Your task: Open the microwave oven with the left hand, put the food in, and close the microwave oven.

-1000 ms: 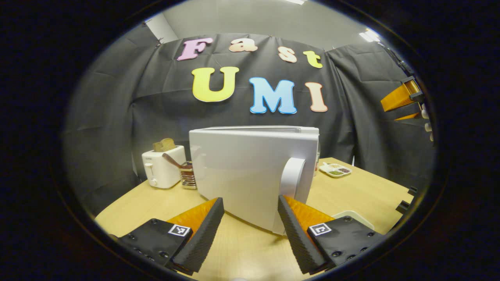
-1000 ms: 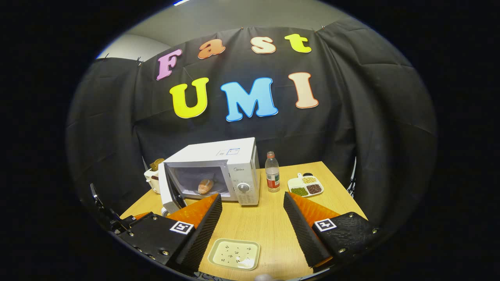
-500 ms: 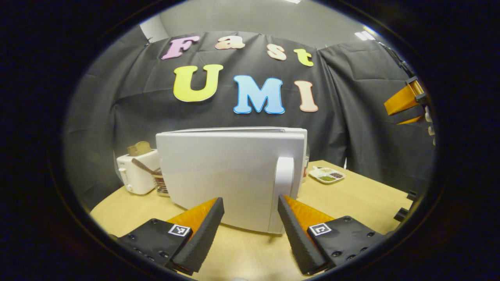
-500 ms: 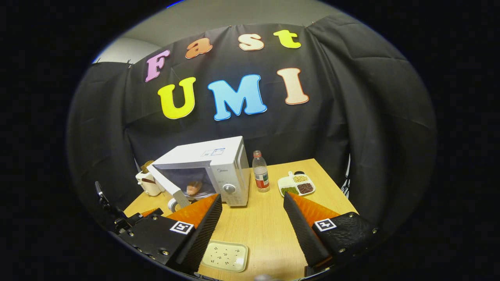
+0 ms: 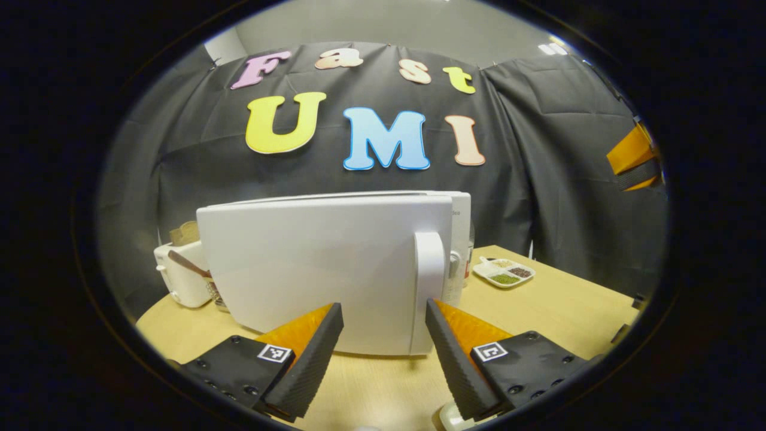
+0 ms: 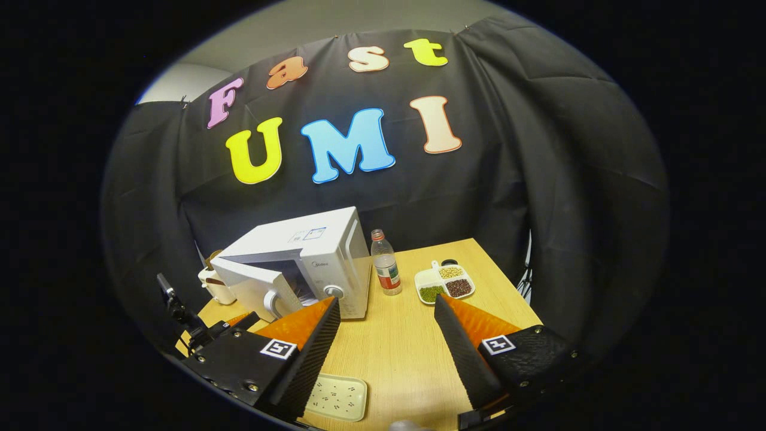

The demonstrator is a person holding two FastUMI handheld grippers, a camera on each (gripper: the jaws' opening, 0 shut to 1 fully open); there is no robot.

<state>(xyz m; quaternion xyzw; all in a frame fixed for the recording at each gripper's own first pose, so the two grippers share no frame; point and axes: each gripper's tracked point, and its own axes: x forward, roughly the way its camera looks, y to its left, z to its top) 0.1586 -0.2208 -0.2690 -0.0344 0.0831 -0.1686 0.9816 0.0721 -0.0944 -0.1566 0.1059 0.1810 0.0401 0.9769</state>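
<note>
The white microwave [image 6: 311, 248] sits at the back left of the wooden table [image 6: 407, 347], its door [image 6: 248, 286] a little ajar. In the left gripper view the door's outer face [image 5: 317, 269] stands close in front, its white handle [image 5: 429, 287] on the right side. My left gripper [image 5: 383, 353] is open, fingertips right at the door's lower edge with nothing between them; I cannot tell if they touch it. My right gripper [image 6: 386, 353] is open and empty over the table's front, well back from the microwave. The door hides the food inside.
A white toaster [image 5: 179, 275] stands left of the microwave. A plastic bottle [image 6: 386, 270] and a divided dish of beans [image 6: 443, 282] sit to its right. A pale empty plate [image 6: 335, 398] lies at the front edge. Part of the left gripper [image 6: 191, 323] shows at the left.
The microwave door has swung from wide open to nearly shut, with my left gripper following close behind it. The food inside is now hidden. My right gripper has stayed open and empty.
</note>
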